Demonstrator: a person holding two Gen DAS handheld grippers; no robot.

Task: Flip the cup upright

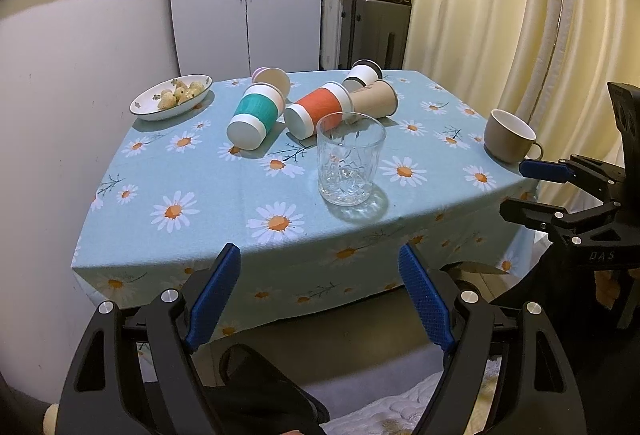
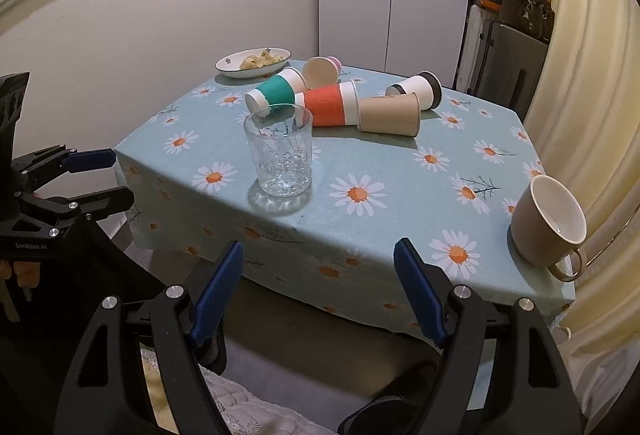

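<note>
Five paper cups (image 1: 256, 115) lie tipped in a cluster at the far middle of the daisy tablecloth (image 1: 192, 191), none righted yet, while the glass tumbler (image 1: 349, 159) and beige mug (image 2: 550, 221) stand upright and the left gripper (image 1: 320, 299) and right gripper (image 2: 318, 293) hover spread and empty off the near edge.

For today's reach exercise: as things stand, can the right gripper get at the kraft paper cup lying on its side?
Probably yes. The right gripper is open, short of the table edge, and bare cloth lies between it and the kraft paper cup. The glass stands left of that line; the mug sits well right.
</note>
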